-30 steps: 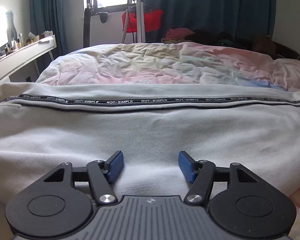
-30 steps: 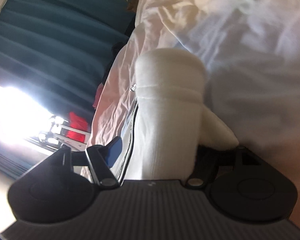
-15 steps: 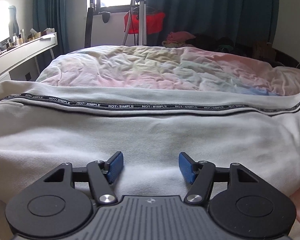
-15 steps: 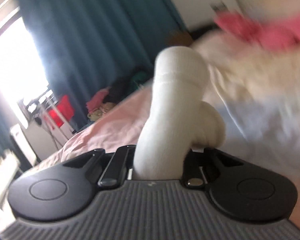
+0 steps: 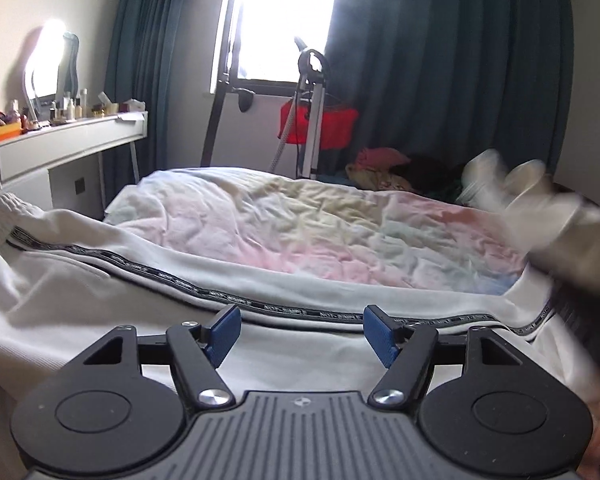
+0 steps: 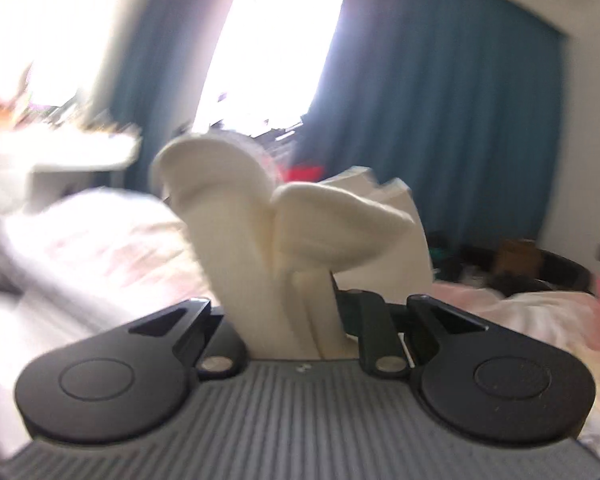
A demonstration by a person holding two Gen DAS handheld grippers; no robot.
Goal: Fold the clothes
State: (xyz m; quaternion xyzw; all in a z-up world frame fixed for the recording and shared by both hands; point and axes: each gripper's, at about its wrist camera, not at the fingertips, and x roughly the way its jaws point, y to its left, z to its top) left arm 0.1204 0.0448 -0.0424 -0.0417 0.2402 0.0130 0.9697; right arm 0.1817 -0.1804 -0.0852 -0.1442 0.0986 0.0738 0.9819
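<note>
White track trousers (image 5: 100, 300) with a black lettered side stripe (image 5: 236, 300) lie across the near edge of the bed. My left gripper (image 5: 300, 332) is open and empty, low over the trousers, blue pads apart. My right gripper (image 6: 284, 312) is shut on the bunched white trouser cuff (image 6: 260, 240), which stands up between its fingers and hides the pads. In the left wrist view the right gripper (image 5: 580, 284) is a blur at the right, lifting the cuff end (image 5: 516, 192) above the bed.
The bed has a crumpled pastel duvet (image 5: 320, 224). A white dressing table (image 5: 60, 144) with bottles and a mirror stands at the left. A clothes steamer stand (image 5: 312, 112), a red bag and dark blue curtains (image 5: 440, 80) are behind the bed, with a heap of clothes (image 5: 380, 164).
My right gripper has swung the held cuff up and leftward, into the left wrist view. My left gripper has risen and tilted up a little, still open.
</note>
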